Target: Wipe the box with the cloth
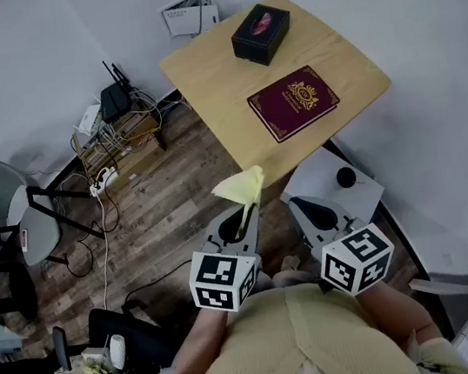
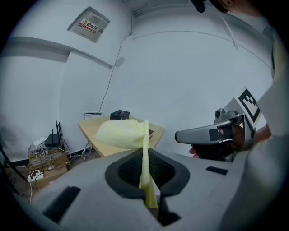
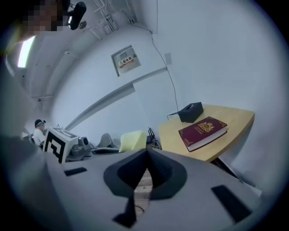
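A dark red box [image 1: 293,103] with a gold emblem lies flat near the front edge of the wooden table [image 1: 200,81]; it also shows in the right gripper view [image 3: 202,131]. My left gripper [image 1: 244,211] is shut on a pale yellow cloth [image 1: 241,187] that sticks up past its tips, in front of the table and apart from it. The cloth [image 2: 123,133] runs pinched between the jaws in the left gripper view. My right gripper [image 1: 298,205] is shut with nothing in it, beside the left one and short of the table.
A black tissue box [image 1: 262,33] stands at the table's far side. A white stool [image 1: 332,182] with a small black thing on it sits under the table's near corner. Cables, a router [image 1: 114,99] and a grey chair [image 1: 23,215] are on the wooden floor at left.
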